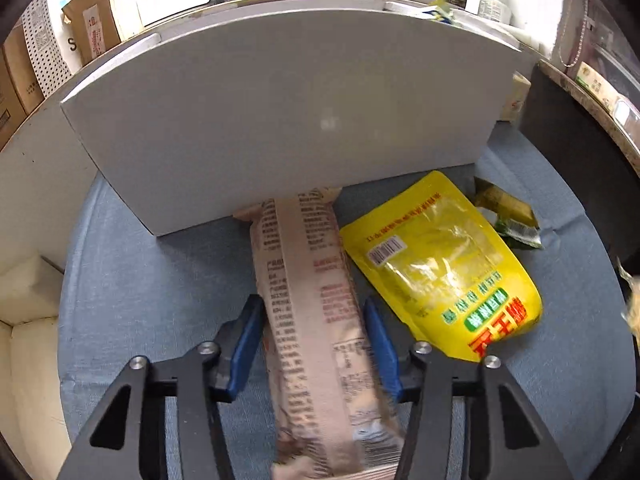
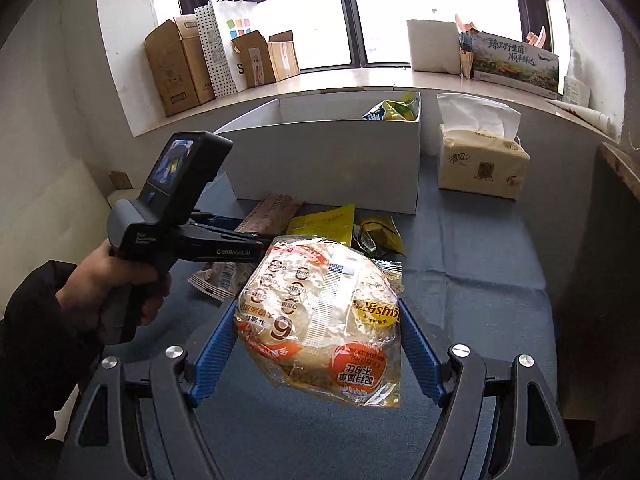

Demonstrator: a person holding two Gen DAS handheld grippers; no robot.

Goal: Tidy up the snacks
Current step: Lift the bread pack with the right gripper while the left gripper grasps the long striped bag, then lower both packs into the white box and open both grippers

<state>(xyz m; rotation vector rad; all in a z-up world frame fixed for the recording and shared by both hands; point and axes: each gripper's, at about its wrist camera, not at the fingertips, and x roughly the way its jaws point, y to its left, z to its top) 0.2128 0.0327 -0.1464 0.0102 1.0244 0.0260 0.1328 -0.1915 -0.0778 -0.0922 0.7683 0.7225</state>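
Observation:
My left gripper (image 1: 314,316) straddles a long pink snack packet (image 1: 312,300) that lies on the blue cloth, one blue pad on each side, closed against it. The packet's far end touches the white box (image 1: 280,120). A yellow pouch (image 1: 440,264) lies just right of it, and a green-yellow packet (image 1: 508,212) beyond. My right gripper (image 2: 318,320) is shut on a clear bag of bread (image 2: 320,320) and holds it above the cloth. The left gripper (image 2: 224,236), pink packet (image 2: 272,212) and white box (image 2: 328,160) show ahead of it. A snack bag (image 2: 392,110) sits inside the box.
A tissue pack (image 2: 480,160) stands right of the box. Cardboard boxes (image 2: 180,64) and a printed carton (image 2: 514,60) line the window sill. A dark cabinet edge (image 2: 620,168) runs along the right. A white wall (image 1: 24,240) is at the left.

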